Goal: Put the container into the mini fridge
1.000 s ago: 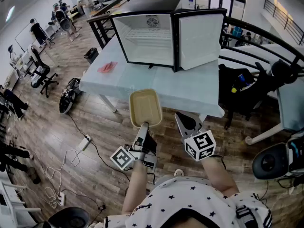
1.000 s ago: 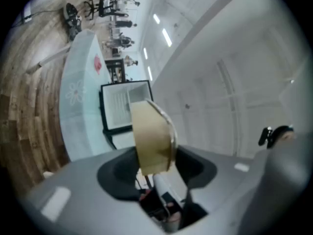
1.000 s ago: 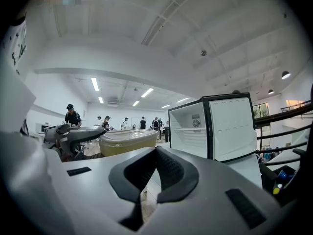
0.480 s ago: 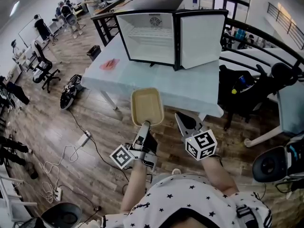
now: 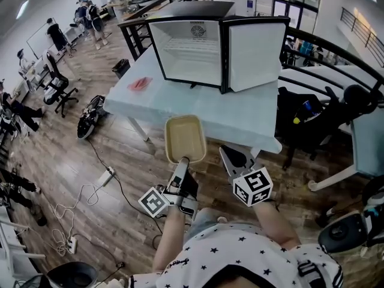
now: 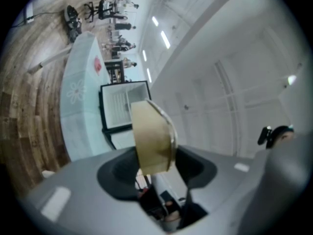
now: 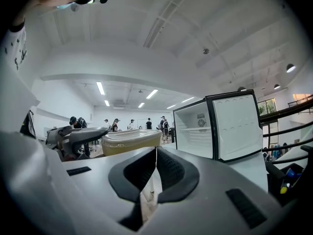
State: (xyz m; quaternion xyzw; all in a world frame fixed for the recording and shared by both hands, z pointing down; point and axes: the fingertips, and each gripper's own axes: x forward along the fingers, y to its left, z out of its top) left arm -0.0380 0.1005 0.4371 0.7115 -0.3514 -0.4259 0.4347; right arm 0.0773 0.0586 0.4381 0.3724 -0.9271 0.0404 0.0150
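Note:
A beige, lidded container [image 5: 185, 138] hangs level in front of the table's near edge, my left gripper [image 5: 183, 159] shut on its near rim. In the left gripper view the container [image 6: 152, 136] stands on edge between the jaws. The mini fridge [image 5: 192, 50] stands on the pale blue table [image 5: 240, 116] with its door [image 5: 255, 53] swung open to the right and its white inside bare. My right gripper [image 5: 231, 155] is beside the container, apart from it, with its jaws together on nothing. In the right gripper view the container [image 7: 131, 140] shows at the left and the fridge [image 7: 215, 126] ahead.
A pink thing [image 5: 139, 84] lies on the table's left part. A black chair [image 5: 309, 122] stands right of the table, office chairs [image 5: 57, 89] and several people at the far left. Cables and a power strip [image 5: 107, 177] lie on the wooden floor.
Both grippers and the container keep their places; only the head view has drifted a little.

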